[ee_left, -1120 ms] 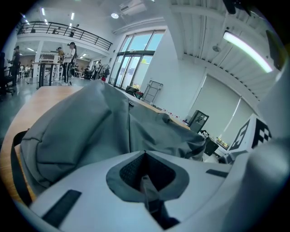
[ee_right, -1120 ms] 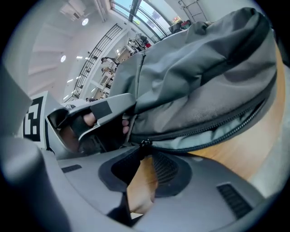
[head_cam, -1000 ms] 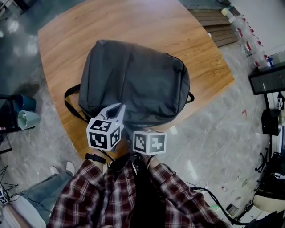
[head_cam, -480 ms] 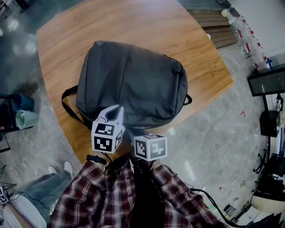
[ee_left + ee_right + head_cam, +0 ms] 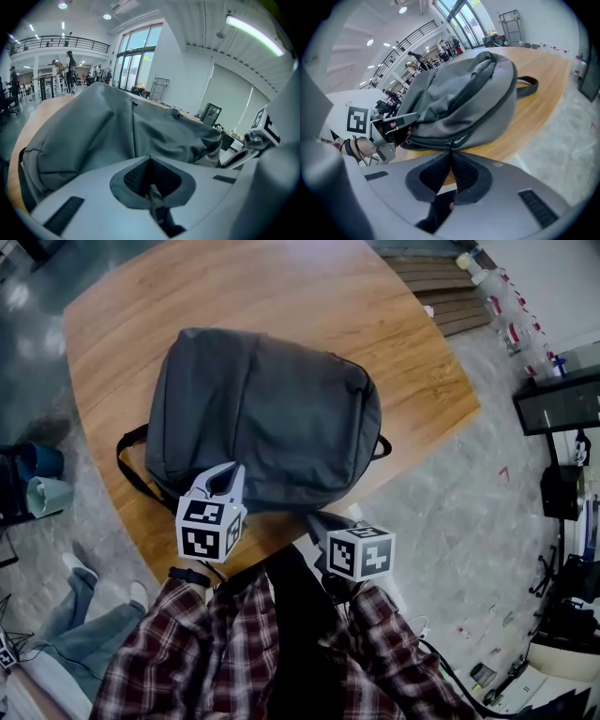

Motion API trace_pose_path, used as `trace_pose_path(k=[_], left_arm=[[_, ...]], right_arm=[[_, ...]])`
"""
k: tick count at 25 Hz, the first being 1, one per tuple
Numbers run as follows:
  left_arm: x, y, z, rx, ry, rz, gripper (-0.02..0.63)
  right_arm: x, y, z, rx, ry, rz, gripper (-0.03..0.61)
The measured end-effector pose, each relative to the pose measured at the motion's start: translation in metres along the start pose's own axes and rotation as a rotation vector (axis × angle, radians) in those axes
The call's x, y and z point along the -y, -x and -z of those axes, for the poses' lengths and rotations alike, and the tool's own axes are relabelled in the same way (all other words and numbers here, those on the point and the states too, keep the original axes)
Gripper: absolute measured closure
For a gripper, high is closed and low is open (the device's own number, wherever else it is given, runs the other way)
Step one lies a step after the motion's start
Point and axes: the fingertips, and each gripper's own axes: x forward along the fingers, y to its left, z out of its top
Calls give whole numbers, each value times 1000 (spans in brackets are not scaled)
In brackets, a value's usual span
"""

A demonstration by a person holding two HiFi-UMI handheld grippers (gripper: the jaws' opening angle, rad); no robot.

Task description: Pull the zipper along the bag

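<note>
Bag just ahead of left hand-held gripper (jaws together).

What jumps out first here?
A big grey backpack lies flat on the wooden table, filling the middle of the head view. The left gripper, jaws together, sits at the bag's near edge; the right gripper, also shut, hangs off the table's near edge, pointing at the zipper.
</note>
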Motion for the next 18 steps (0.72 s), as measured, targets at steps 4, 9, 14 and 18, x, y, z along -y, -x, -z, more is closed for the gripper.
trace_pose_path(k=[4,9,14,18], left_arm=[[-1,-1,1,-7,0,-2,606],[-1,-1,0,-5,-2,-7,606],[-4,-5,1,-27,-129,-78,606],[-10,-19,-14,-44,-343,-135,606]], right_arm=[[29,16,-9,40,-8,54,560],[43,22,-14,38,29,94,561],[32,15,13,-37,120,90,561],[10,6,28,-62,124,44,561]])
